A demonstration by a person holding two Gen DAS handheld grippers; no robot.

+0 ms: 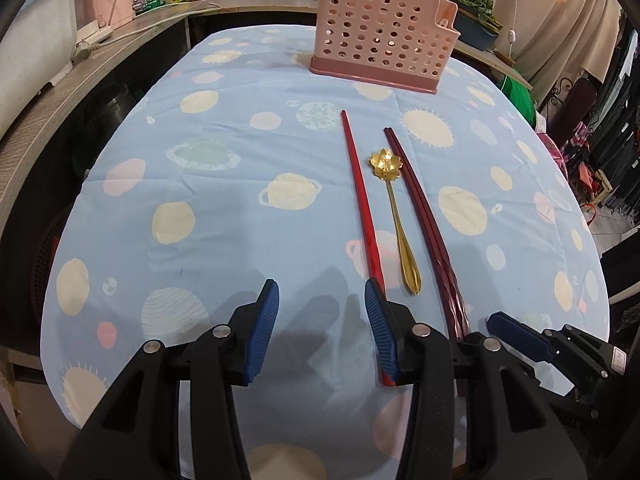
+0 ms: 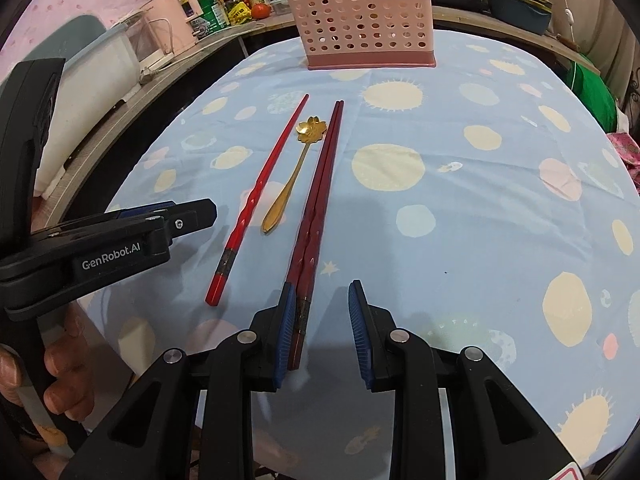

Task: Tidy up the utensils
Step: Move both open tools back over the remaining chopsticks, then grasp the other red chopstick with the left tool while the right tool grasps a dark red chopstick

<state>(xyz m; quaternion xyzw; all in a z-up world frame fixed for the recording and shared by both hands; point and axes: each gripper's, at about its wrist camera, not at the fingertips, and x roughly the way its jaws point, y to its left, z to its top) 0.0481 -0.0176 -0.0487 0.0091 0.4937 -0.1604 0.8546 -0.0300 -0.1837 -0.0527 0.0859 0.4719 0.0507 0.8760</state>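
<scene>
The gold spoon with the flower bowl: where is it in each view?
Left wrist view: gold spoon right of centre, between the bright red chopstick and the dark red pair.
Right wrist view: gold spoon left of centre, between the same chopsticks.
Shared landmark: the pink holder at the far end.

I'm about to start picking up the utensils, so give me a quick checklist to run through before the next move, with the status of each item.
1. Left tongs open and empty: ok.
2. Right tongs open and empty: ok.
3. Pink perforated plastic utensil basket upright at the far end of the planet-print blue tablecloth: ok.
4. Single bright red chopstick, gold flower-bowl spoon and dark red chopstick pair lying side by side, all reachable: ok.
5. Dark red chopstick pair centred between the right tongs' pads: not ok, it lies against the left pad.
6. Free room inside the basket: cannot tell.
</scene>
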